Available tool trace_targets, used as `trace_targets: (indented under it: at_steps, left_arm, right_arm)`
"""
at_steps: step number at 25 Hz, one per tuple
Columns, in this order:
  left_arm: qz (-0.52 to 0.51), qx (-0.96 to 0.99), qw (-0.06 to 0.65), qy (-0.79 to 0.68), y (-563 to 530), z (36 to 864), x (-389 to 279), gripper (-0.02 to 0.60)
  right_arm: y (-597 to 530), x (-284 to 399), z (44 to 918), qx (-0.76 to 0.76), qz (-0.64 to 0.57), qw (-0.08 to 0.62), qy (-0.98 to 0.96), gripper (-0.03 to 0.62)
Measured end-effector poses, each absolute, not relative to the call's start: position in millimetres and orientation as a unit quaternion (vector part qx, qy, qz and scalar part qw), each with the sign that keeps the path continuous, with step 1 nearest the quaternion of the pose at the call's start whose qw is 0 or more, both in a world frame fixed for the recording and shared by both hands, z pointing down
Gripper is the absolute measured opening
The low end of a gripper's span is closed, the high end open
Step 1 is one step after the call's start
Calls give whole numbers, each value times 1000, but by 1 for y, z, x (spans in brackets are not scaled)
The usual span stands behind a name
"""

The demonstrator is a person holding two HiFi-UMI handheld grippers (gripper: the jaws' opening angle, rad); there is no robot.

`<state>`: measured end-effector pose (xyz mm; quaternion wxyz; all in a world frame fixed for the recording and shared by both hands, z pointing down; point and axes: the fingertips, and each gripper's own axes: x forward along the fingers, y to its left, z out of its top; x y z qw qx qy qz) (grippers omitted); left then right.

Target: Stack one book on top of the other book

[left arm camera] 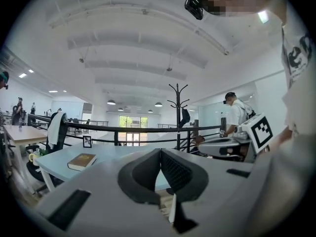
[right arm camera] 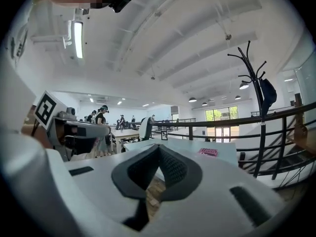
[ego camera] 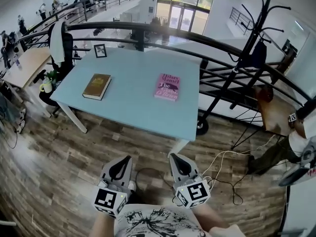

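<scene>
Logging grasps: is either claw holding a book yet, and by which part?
Nothing is held. Left claw and right claw are shut and empty, short of the table where the brown book and pink book lie apart.

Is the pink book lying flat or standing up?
Flat: the pink book lies closed, cover up, on the table, apart from the brown book.

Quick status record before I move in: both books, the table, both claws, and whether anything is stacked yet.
brown book: closed, flat on the left part of the table
pink book: closed, flat on the right part, well apart from the brown book
picture frame: upright near the table's far left corner
left claw: shut, empty, over the wooden floor, short of the table's near edge
right claw: shut, empty, beside the left claw
stack: not yet made
</scene>
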<state>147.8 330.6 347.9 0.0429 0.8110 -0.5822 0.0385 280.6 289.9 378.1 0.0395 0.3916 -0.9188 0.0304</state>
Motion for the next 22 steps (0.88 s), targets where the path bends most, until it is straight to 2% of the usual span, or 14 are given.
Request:
trace_targets:
  at_steps: [11, 17, 22]
  left_arm:
    - [48, 847, 38, -528, 198, 340, 23, 11]
    - [50, 854, 66, -514, 153, 365, 8, 11]
    - [51, 854, 67, -514, 98, 375, 7, 11]
  right_arm:
    - [169, 180, 369, 475, 26, 48, -878, -7]
    - [127, 150, 384, 482, 34, 66, -873, -6]
    - [72, 157, 406, 493, 56, 73, -865, -7]
